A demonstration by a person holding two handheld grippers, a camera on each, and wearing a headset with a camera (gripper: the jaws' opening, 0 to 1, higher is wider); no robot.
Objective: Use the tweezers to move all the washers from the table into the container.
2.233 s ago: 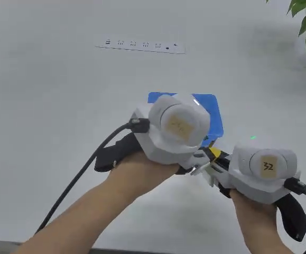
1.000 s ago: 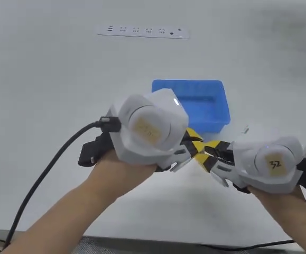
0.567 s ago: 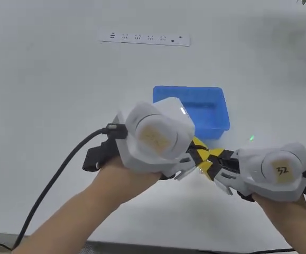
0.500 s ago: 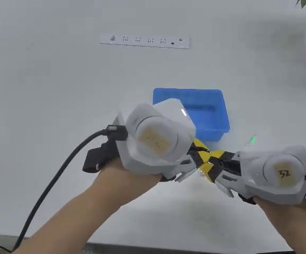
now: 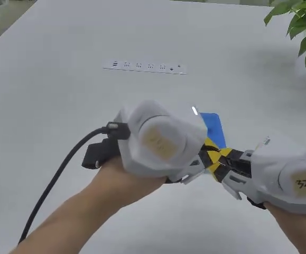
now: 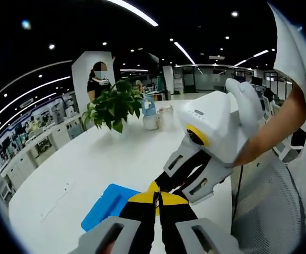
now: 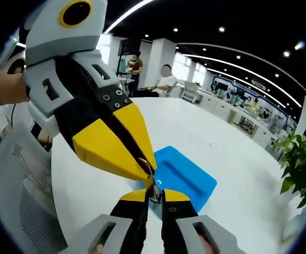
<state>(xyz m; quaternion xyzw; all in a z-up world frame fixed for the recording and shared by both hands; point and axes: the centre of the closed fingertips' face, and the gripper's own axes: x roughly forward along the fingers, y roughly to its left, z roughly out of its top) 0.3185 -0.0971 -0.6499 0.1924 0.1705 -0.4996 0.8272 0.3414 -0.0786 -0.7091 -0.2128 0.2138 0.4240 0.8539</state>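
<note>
In the head view, the bulky white body of the left claw (image 5: 210, 152) hid most of the blue container (image 5: 214, 128), and just its right edge showed on the white counter (image 5: 63, 106). Its yellow-and-black jaws met those of the right claw (image 5: 228, 160) tip to tip, just on the near side of the container. Whatever sat between the tips was too small to make out. The right claw's cap read "32", while the tan label on the left claw was too blurred to read. A white power strip (image 5: 145, 66) lay far off, and plant leaves (image 5: 300, 32) were cut off at the far right.

In the left gripper view, the left claw was clenched with its yellow tips together, though I could not tell whether it pinched anything. The container (image 6: 109, 205) lay left of the tips.

In the right gripper view, the right claw was clenched on a thin metal sliver, the tweezers (image 7: 151, 181), which ran up to the left claw's yellow tip. The container (image 7: 183, 179) sat just beyond.
</note>
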